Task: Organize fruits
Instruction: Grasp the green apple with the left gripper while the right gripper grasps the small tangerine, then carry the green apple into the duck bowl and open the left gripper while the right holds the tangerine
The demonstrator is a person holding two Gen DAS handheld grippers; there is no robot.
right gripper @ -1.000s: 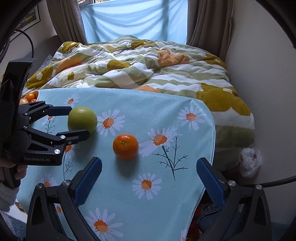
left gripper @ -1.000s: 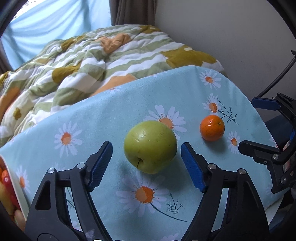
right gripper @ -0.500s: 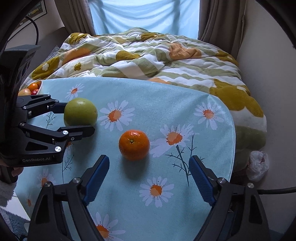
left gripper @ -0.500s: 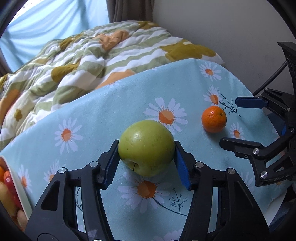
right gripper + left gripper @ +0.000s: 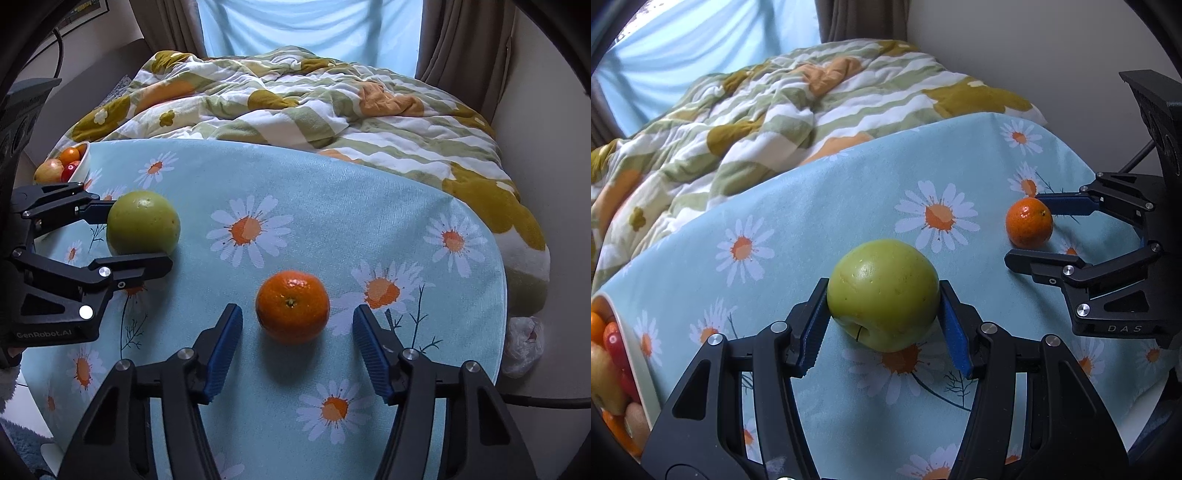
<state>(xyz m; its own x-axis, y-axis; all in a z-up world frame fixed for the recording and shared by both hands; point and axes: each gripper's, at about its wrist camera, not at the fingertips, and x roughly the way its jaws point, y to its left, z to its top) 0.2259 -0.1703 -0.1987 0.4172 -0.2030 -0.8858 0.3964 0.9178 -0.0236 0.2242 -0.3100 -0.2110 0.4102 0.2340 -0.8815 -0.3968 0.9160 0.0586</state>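
Observation:
A green apple [image 5: 882, 293] sits on the daisy-print tablecloth [image 5: 812, 221]; my left gripper [image 5: 882, 325] is shut on it, both blue pads touching its sides. It also shows in the right wrist view [image 5: 143, 223]. An orange mandarin [image 5: 292, 305] lies on the cloth between the fingers of my right gripper [image 5: 297, 347], which is open with gaps on both sides. The mandarin [image 5: 1029, 222] and right gripper [image 5: 1034, 229] also show at the right of the left wrist view. A white bowl [image 5: 631, 362] holding several fruits stands at the table's left edge.
A rumpled green, white and orange quilt [image 5: 314, 96] covers the bed behind the table. The bowl [image 5: 83, 162] sits at the table's far left corner. A wall is at the right, and a white plastic bag [image 5: 522, 339] lies on the floor beyond the table's right edge.
My left gripper moved forward and closed on the green apple. My right gripper moved forward around the mandarin and narrowed, still open.

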